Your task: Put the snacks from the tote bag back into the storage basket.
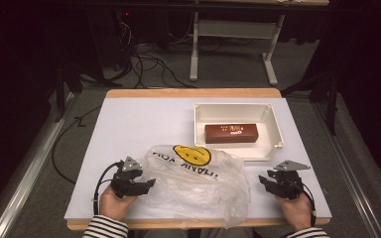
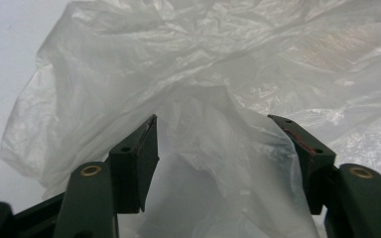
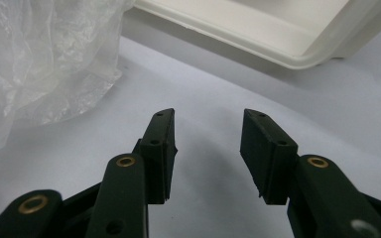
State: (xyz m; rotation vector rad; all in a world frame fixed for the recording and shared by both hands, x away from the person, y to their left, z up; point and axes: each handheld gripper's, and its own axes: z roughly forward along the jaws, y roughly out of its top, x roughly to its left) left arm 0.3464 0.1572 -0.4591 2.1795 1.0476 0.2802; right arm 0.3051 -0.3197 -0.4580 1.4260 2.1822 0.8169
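With our left gripper (image 2: 213, 134) spread around a fold of the plastic bag (image 1: 198, 183) on the surface (image 1: 129, 124) and our right gripper (image 3: 207, 124) released beside it, the thin film could slip free if the fingers (image 2: 146, 148) pinch too little.

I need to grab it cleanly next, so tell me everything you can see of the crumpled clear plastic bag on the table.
The crumpled clear plastic bag is thin, glossy film printed with a yellow smiley face and dark lettering. It lies slumped on the white table cover, just in front of the white plastic tray. A fold of it rises between the left gripper's open jaws; whether the pads touch it is unclear. The right gripper stands apart, open, over bare cover.
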